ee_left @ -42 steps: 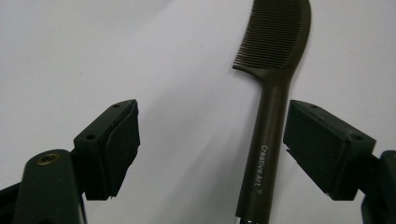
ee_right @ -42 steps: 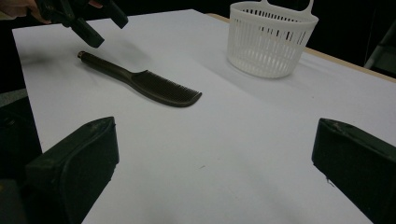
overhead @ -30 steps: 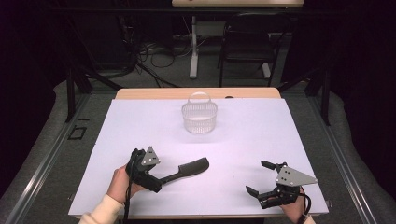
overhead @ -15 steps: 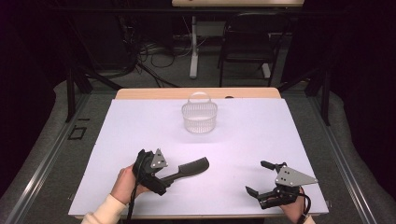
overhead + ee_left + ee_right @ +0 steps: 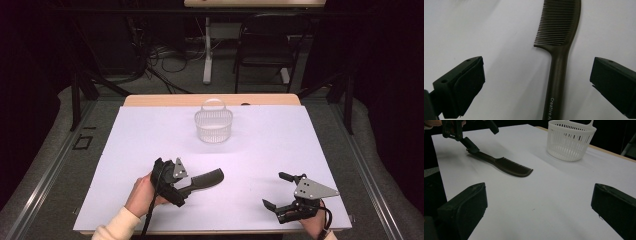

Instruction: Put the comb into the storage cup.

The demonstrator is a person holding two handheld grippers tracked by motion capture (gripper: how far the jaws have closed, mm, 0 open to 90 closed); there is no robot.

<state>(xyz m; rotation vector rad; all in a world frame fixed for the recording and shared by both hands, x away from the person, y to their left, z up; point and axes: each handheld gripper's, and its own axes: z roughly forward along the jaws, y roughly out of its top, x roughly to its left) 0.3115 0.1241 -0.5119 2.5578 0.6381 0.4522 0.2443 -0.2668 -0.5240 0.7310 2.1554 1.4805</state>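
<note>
Left gripper [image 5: 182,192]: I am bringing it down over the handle of the dark comb [image 5: 202,181], and against the frames of a second ago it is sitting lower and a touch further toward 3 o'clock, closer along the handle.

Left jaws: I am holding them spread wide, one pad on each side of the handle, and in the left gripper view neither pad is touching it.

Comb: it is lying flat on the white table cover [image 5: 260,150] at about 7 o'clock from the table's middle, handle toward me, teeth pointing out toward 2 o'clock. It is resting just where it lay a second ago.

What the change means: I am judging that the approach is nearly over and the closing is the step now due, since the handle is already running up between my pads, a little nearer the right-hand one.

Right gripper [image 5: 284,202]: I am keeping it parked near the table's 5 o'clock corner, unmoved since the earlier frames, jaws released and wide with nothing between them.

Basket [image 5: 213,125]: the white slotted basket is standing upright at 12 o'clock, well apart from the comb, and I am taking it for the likely place to carry the comb.

Watch point: I am thinking the thin handle could skid on the smooth cover if one pad meets it first.
</note>
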